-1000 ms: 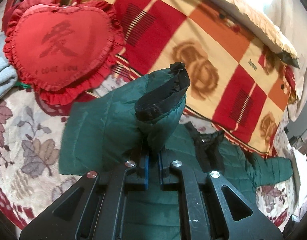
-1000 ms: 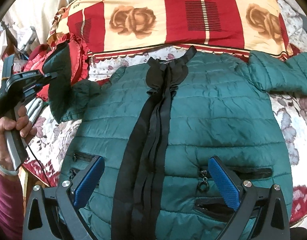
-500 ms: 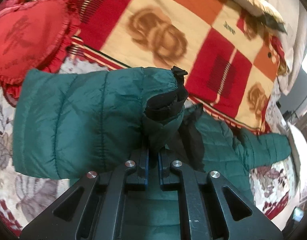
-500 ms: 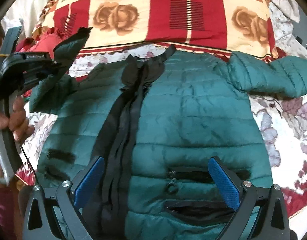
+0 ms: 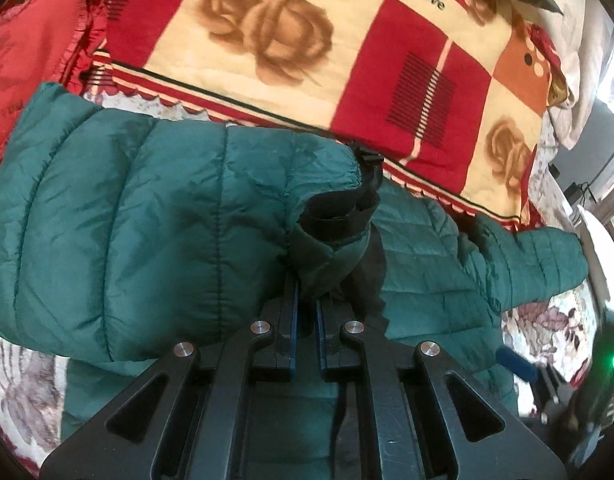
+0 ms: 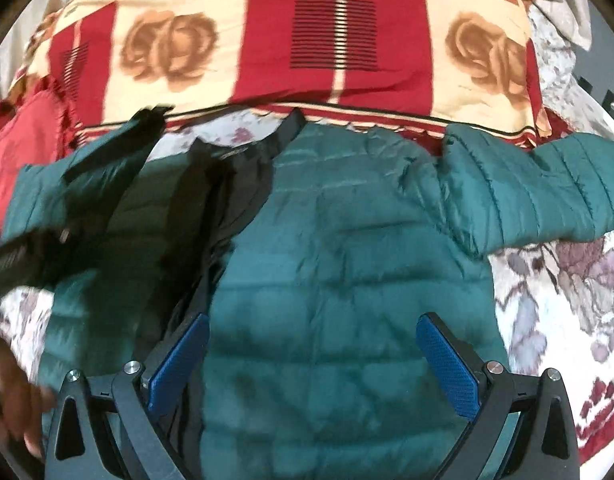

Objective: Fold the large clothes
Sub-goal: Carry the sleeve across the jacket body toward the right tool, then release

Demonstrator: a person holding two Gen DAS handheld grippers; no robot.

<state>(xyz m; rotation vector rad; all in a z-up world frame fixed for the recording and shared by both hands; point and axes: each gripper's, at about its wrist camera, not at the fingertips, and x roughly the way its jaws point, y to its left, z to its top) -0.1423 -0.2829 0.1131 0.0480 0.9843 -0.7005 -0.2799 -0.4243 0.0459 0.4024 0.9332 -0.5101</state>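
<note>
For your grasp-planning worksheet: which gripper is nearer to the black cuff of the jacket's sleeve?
Left. The left gripper is shut on the sleeve just below the black cuff. The right gripper hangs open over the jacket's lower front, apart from it.

Left gripper (image 5: pixel 305 312) pinched tight on jacket sleeve cuff (image 5: pixel 335 220), held raised above jacket body. Right gripper (image 6: pixel 313 364) spread wide, blue pads (image 6: pixel 447 368) apart, hovered low over jacket front. Bare hand (image 6: pixel 15 404) blurred left of jacket.
</note>
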